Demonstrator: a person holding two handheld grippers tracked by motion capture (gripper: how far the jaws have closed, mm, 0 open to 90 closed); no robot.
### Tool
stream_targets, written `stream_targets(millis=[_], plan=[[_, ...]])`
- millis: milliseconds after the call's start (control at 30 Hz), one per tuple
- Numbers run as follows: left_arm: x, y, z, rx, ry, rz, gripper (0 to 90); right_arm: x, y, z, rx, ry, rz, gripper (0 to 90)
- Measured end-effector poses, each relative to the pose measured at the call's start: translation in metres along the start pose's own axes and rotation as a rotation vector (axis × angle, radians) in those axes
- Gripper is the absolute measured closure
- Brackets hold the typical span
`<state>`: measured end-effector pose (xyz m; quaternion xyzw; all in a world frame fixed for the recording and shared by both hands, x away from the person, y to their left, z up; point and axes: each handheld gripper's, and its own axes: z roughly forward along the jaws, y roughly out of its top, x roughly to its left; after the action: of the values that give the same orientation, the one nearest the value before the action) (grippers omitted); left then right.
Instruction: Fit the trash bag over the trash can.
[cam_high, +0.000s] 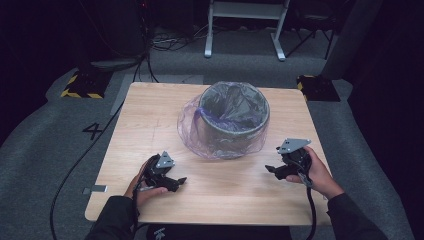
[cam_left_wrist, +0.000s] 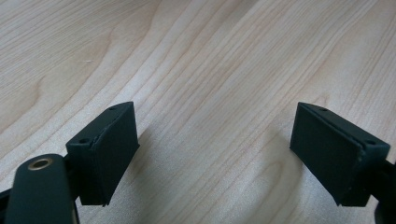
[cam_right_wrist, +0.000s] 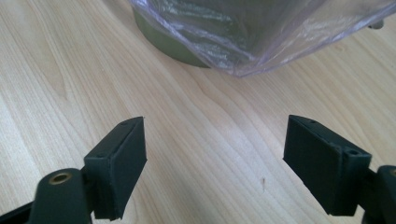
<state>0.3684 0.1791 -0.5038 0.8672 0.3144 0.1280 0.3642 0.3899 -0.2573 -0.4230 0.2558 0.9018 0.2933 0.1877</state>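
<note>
So there's a bin (cam_high: 235, 117) sitting toward the far edge of the table (cam_high: 150, 120), about midway across, with a thin purple-tinted bag (cam_high: 192, 127) draped over its rim and down the outside. The left gripper (cam_high: 172, 181) and right gripper (cam_high: 274, 170) both sit near the front edge, well apart from the bin. Both have their 2 jaws spread wide, nothing between them but bare wood.

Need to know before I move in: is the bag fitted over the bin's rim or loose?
Loose. The bag lines the bin inside but billows out around its left side down to the table.
</note>
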Motion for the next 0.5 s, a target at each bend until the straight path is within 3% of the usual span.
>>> stream_targets(millis=[333, 500], plan=[[0.000, 0.000, 0.000, -0.003, 0.000, -0.001, 14.6, 0.001, -0.015, 0.000, -0.026, 0.026, 0.015, 21.0], [0.000, 0.000, 0.000, 0.000, 0.000, 0.001, 14.6, 0.000, -0.025, -0.002, -0.032, 0.009, 0.031, 21.0]])
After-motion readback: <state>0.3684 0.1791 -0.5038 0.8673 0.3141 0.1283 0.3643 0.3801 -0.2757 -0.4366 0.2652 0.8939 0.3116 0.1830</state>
